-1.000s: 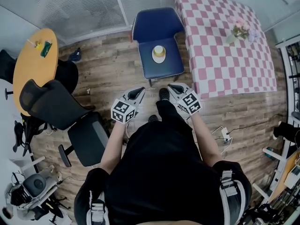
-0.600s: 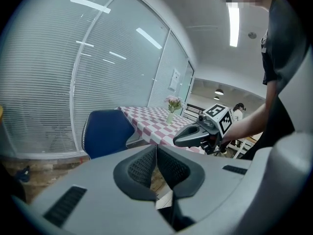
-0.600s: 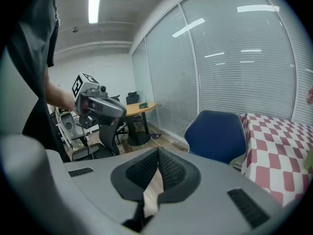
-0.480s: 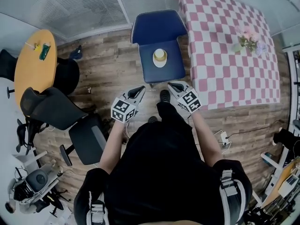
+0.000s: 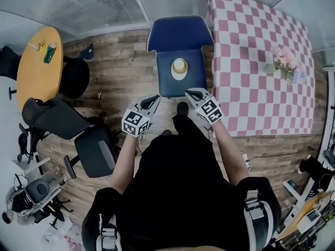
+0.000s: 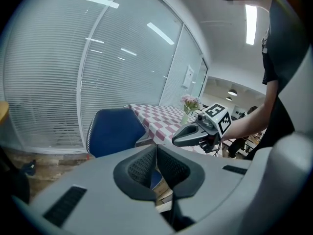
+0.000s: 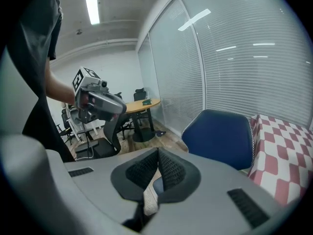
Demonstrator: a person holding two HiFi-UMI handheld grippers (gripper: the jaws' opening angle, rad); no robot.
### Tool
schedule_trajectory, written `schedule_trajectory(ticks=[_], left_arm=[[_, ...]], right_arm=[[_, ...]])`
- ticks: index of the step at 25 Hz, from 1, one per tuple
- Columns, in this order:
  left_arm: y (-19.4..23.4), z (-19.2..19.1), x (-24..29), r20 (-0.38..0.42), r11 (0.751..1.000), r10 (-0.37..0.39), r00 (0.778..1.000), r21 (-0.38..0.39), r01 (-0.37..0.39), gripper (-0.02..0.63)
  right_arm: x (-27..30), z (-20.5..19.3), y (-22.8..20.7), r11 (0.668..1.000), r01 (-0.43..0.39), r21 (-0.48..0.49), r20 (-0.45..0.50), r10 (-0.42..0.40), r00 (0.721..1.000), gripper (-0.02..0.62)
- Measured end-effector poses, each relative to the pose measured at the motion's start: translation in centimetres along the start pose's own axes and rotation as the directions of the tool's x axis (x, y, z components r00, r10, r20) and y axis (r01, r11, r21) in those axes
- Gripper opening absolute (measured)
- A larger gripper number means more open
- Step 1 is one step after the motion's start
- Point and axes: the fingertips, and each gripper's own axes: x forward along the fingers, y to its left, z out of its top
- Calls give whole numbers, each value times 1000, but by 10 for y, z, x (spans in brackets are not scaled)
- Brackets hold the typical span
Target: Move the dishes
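The left gripper (image 5: 153, 99) and right gripper (image 5: 191, 93) were pinched shut on nothing, carried level, pointing toward the blue chair (image 5: 178, 33). The dishes (image 5: 179, 67) sat on its seat, apparently the next target.

An office: glass walls with blinds (image 5: 89, 7), black swivel chairs (image 5: 56, 117), a round wooden table (image 5: 34, 69) and ceiling strip lights (image 7: 90, 1).

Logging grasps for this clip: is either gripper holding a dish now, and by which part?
Nothing is held. The left gripper and the right gripper both have their jaws shut together on nothing; the dishes sit on the blue chair ahead.
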Motion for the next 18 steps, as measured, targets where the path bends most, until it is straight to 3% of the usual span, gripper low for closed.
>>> schedule_trajectory(ticks=[8,18], left_arm=[[20,15,34,-27,998,43,999,-35,-44,25],[39,23,55,-23,996,54,998,-73,-55,25]], right_arm=[[23,13,-48,997,-49,-52,0,49,999,17],[44,-1,-75,997,-79,-19,-50,78,996,17]])
